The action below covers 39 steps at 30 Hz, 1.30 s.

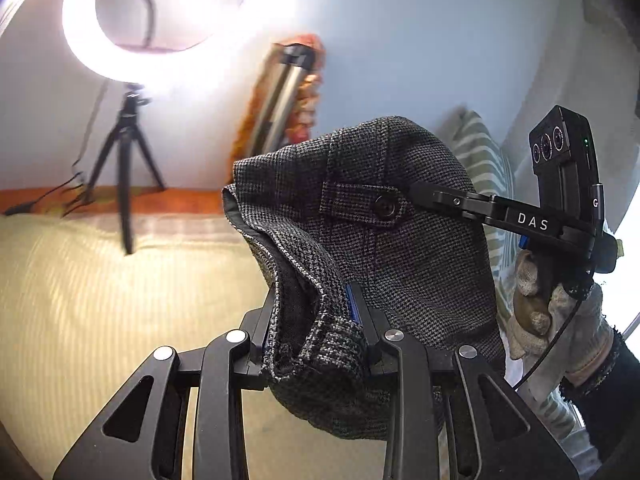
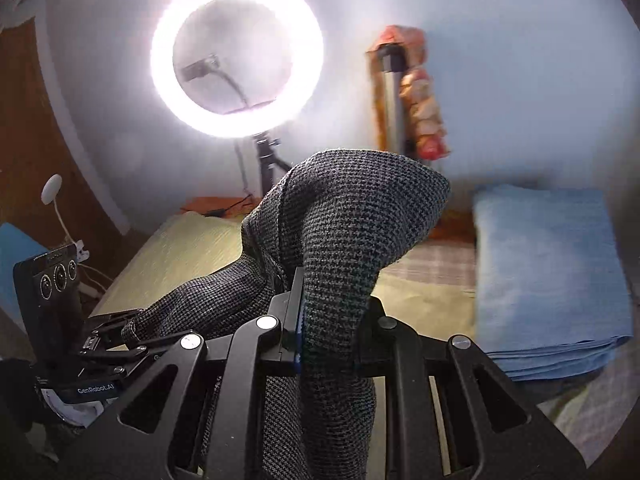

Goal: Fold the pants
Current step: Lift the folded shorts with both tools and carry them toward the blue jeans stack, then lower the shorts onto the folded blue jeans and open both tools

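Two grippers clamp the grey checked pants (image 1: 384,240): the left gripper (image 1: 316,332) grips the waistband edge, the right gripper (image 2: 332,320) a bunched fold. The garment hangs lifted above the bed (image 1: 100,300), not laid flat. No completed fold is visible; judged early, with all folding remaining.

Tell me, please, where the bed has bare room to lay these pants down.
The yellow bedcover lies bare between the ring light's tripod and the left claw. The far right is taken by the folded blue blanket.
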Each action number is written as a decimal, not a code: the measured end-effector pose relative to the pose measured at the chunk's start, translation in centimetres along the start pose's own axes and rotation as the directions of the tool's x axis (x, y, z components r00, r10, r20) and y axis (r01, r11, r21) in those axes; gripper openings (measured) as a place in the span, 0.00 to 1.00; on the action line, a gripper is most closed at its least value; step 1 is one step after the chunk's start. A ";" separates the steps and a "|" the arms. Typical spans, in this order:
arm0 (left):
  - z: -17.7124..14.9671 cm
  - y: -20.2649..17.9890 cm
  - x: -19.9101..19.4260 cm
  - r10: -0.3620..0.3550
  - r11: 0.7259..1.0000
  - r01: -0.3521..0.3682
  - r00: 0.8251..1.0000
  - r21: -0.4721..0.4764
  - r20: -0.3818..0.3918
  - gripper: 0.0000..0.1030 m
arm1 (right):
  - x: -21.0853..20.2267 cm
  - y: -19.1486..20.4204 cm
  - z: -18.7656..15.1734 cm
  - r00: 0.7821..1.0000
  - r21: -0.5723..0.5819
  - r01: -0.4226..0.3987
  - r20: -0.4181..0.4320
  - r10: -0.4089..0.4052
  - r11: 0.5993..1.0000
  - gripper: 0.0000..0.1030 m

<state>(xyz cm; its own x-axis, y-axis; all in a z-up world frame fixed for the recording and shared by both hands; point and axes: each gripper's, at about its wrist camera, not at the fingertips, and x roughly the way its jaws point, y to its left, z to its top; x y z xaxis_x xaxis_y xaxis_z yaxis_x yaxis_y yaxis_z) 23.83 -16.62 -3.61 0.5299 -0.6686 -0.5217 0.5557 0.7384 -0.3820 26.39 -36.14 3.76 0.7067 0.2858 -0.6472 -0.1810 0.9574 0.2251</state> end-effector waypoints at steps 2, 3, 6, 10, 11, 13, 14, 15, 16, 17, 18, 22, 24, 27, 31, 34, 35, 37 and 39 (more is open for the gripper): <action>0.9 -1.6 1.5 -0.022 1.000 0.022 1.000 0.018 0.011 0.28 | -0.9 -1.6 0.4 1.000 0.002 0.026 0.011 -0.026 1.000 0.17; 1.3 -2.3 2.1 -0.033 0.999 0.032 0.999 0.025 0.016 0.28 | -1.4 -2.6 0.7 0.999 0.007 0.039 0.018 -0.039 0.999 0.17; 2.3 -4.4 4.3 -0.064 0.997 0.063 0.998 0.036 0.026 0.28 | -2.4 -5.1 1.1 0.996 0.009 0.080 0.034 -0.080 0.997 0.17; 3.8 -7.0 7.2 -0.094 0.995 0.092 0.995 0.050 0.039 0.28 | -3.5 -8.2 2.2 0.990 0.006 0.134 0.053 -0.134 0.991 0.17; 4.2 -7.7 8.0 -0.099 0.994 0.097 0.994 0.057 0.043 0.28 | -3.8 -8.8 2.5 0.988 0.000 0.146 0.057 -0.146 0.989 0.17; 4.8 -9.3 9.5 -0.107 0.992 0.103 0.993 0.079 0.057 0.28 | -4.3 -10.4 3.3 0.982 -0.014 0.177 0.069 -0.175 0.984 0.17; 5.1 -10.0 10.2 -0.107 0.990 0.101 0.992 0.094 0.065 0.28 | -4.5 -11.0 3.7 0.980 -0.020 0.188 0.075 -0.186 0.982 0.17; 5.4 -10.5 10.6 -0.108 0.989 0.100 0.991 0.108 0.075 0.28 | -4.7 -11.7 4.1 0.977 -0.027 0.200 0.083 -0.197 0.979 0.17; 5.7 -11.2 11.3 -0.107 0.987 0.096 0.990 0.125 0.087 0.28 | -4.8 -12.5 4.5 0.974 -0.033 0.212 0.089 -0.208 0.977 0.17; 5.8 -11.8 11.6 -0.109 0.986 0.096 0.990 0.134 0.094 0.28 | -4.9 -13.4 5.0 0.971 -0.039 0.222 0.098 -0.217 0.974 0.17; 6.1 -12.3 12.4 -0.112 0.985 0.098 0.989 0.140 0.099 0.28 | -4.9 -14.4 5.4 0.968 -0.039 0.231 0.107 -0.226 0.972 0.17; 7.0 -13.2 16.0 -0.113 0.985 0.100 0.989 0.139 0.096 0.28 | -4.2 -17.8 6.3 0.963 -0.042 0.250 0.116 -0.244 0.967 0.17; 6.9 -13.2 18.0 -0.106 0.987 0.095 0.991 0.131 0.082 0.28 | -3.0 -19.6 6.5 0.963 -0.045 0.255 0.098 -0.249 0.966 0.17; 6.0 -12.4 21.2 -0.085 0.992 0.082 0.996 0.096 0.026 0.28 | -0.2 -22.4 6.2 0.963 -0.033 0.263 0.060 -0.261 0.964 0.17; 4.4 -11.4 24.7 -0.069 0.996 0.073 0.994 0.050 -0.084 0.27 | 4.1 -26.6 4.5 0.964 0.018 0.263 -0.032 -0.263 0.965 0.17; 3.6 -11.1 24.7 -0.054 0.996 0.060 0.995 0.062 -0.086 0.28 | 5.8 -28.1 3.4 0.962 0.030 0.268 -0.067 -0.265 0.963 0.17; 3.6 -11.1 24.8 -0.055 0.996 0.061 0.994 0.066 -0.090 0.29 | 5.9 -29.0 3.2 0.966 0.059 0.253 -0.072 -0.249 0.966 0.17; 3.7 -11.2 24.5 -0.058 0.996 0.065 0.993 0.062 -0.103 0.30 | 5.8 -30.4 3.0 0.972 0.122 0.232 -0.066 -0.225 0.965 0.19; 3.5 -11.4 23.9 -0.056 0.996 0.063 0.992 0.064 -0.110 0.31 | 5.6 -31.2 2.9 0.967 0.156 0.253 -0.068 -0.245 0.955 0.27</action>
<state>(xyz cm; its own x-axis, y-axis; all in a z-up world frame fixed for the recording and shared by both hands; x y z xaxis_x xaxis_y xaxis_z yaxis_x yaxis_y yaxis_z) 32.44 -41.31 -9.04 0.4242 -0.6954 -0.5801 0.6278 0.6875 -0.3650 38.03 -64.51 -4.76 0.6812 0.0444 -0.7307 0.1131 0.9798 0.1650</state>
